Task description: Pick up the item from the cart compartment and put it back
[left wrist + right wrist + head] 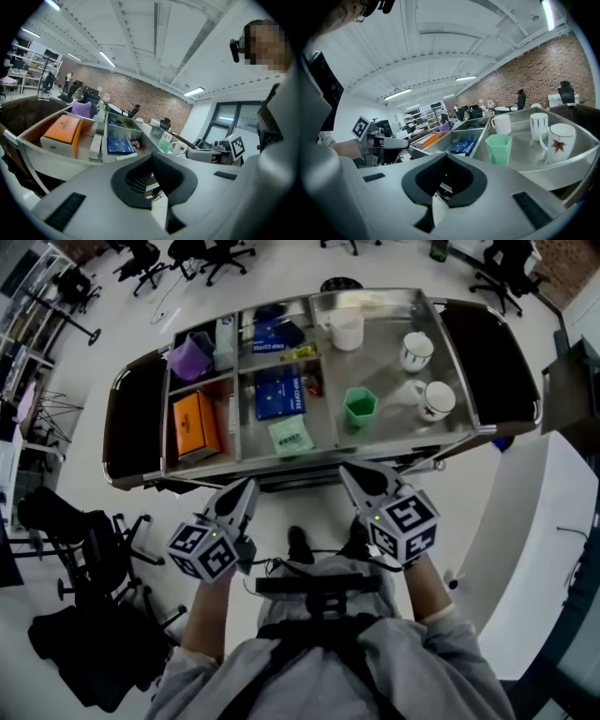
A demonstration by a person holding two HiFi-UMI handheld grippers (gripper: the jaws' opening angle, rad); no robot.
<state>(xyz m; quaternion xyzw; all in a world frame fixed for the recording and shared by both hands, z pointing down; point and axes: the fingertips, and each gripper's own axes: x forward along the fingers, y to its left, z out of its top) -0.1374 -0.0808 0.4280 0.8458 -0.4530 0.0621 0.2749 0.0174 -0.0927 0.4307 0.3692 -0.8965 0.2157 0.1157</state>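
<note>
1. The cart [131, 423] spans the upper head view: a steel tray split into compartments between two dark end panels.
2. The left gripper [247, 489] hovers just short of the cart's front rim, before the middle section. Its jaws are pressed together with nothing between them.
3. The right gripper [351, 474] hangs beside it, near the rim, with its jaws likewise closed and empty.
4. An orange box [195, 425] lies in the left front compartment.
5. A blue coffee pack [278, 392] lies flat in the middle compartment.
6. Three white mugs [435, 399] stand in the wide right compartment.
7. A green cup [359, 407] stands upright in that same compartment, towards its front left.
8. A purple cup [190, 359] sits tilted in the left rear compartment.
9. A pale green packet [291, 437] lies just in front of the blue pack.
10. Which of these is the task's item cannot be told. All rest in the cart and none is held.
</note>
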